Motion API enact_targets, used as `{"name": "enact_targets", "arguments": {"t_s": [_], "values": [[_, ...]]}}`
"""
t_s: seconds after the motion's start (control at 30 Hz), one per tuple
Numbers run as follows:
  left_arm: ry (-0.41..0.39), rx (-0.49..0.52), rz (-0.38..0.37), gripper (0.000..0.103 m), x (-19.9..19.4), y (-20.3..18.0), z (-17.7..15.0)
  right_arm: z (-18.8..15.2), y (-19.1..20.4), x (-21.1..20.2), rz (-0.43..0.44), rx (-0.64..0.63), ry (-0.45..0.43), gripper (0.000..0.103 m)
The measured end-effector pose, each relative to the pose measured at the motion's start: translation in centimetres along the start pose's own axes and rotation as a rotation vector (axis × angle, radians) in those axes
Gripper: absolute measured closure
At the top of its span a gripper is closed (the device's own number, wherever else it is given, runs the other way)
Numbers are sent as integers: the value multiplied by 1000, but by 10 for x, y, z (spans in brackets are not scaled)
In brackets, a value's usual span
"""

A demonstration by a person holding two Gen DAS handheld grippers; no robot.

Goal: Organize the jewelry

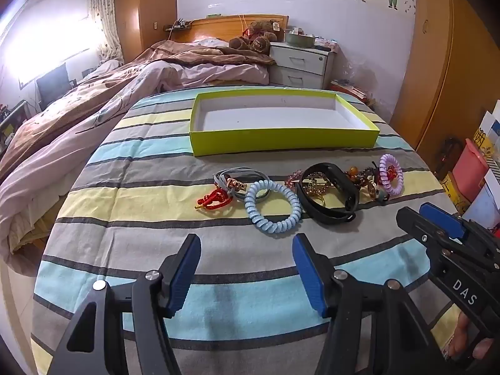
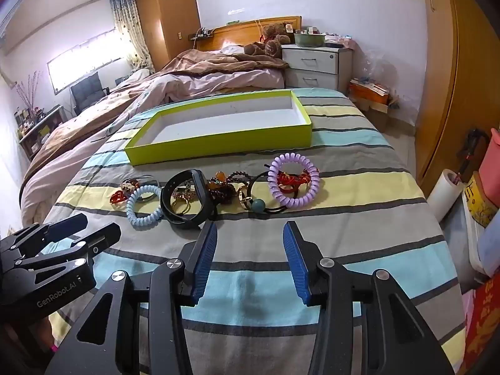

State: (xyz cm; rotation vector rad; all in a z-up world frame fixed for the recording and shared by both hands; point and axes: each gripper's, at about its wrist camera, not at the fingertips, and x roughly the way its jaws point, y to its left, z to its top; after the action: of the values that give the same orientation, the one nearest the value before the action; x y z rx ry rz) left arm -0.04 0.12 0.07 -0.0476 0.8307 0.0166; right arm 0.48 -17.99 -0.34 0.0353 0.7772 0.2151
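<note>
White letters "DAS" run along my black right gripper (image 1: 437, 228); "GenRobot.AI" is printed on my black left gripper (image 2: 97, 234).

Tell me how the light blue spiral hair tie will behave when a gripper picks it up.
The light blue spiral hair tie looks like coiled plastic, so it will probably stretch and sag rather than stay rigid. It seems light. Lying flat on the striped cloth, it is unlikely to roll.
</note>
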Motion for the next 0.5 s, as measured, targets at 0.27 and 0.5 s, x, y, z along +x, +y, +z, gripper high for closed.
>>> {"name": "enact_targets", "arguments": {"t_s": [0.27,0.5], "values": [[2,-9,-9,42,1,4,-1,-1,3,-1,-14,-9,-16,58],[-1,-6,2,42,-4,2,1,2,2,-3,0,1,-19,58]]}}
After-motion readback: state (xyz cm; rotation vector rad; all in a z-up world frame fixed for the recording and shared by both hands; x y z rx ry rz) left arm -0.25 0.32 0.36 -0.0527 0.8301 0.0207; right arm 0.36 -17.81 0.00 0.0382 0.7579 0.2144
